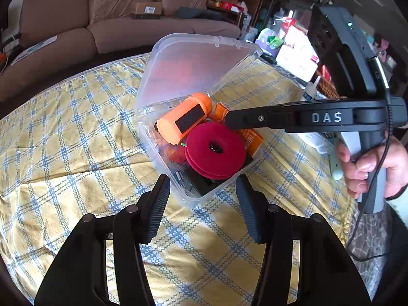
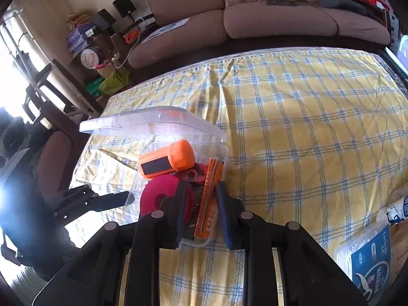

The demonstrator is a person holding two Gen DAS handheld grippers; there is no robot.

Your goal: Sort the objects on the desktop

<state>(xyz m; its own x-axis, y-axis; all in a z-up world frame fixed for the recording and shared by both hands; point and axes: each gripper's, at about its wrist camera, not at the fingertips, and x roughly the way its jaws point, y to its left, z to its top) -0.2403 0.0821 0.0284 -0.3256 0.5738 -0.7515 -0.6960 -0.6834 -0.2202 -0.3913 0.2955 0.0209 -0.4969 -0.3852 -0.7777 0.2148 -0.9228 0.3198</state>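
Note:
A clear plastic box (image 1: 163,153) with its hinged lid (image 1: 193,61) standing open sits on the yellow checked cloth. Inside lie an orange cylinder case (image 1: 183,122), a red spool (image 1: 215,150) and a flat orange pack (image 1: 252,140). My left gripper (image 1: 202,188) is open, its fingers straddling the box's near corner. My right gripper (image 2: 201,191) is open, its fingers on either side of the flat orange pack (image 2: 207,199) over the box, with the spool (image 2: 158,196) and orange case (image 2: 165,160) just beyond. The right gripper's arm (image 1: 306,118) reaches in from the right.
The table (image 2: 306,127) is covered in yellow and blue checked cloth. A blue-labelled packet (image 2: 369,255) and a white bottle (image 2: 397,209) lie at its right edge. A brown sofa (image 1: 102,25) stands behind. Cluttered boxes (image 1: 293,43) fill the far right.

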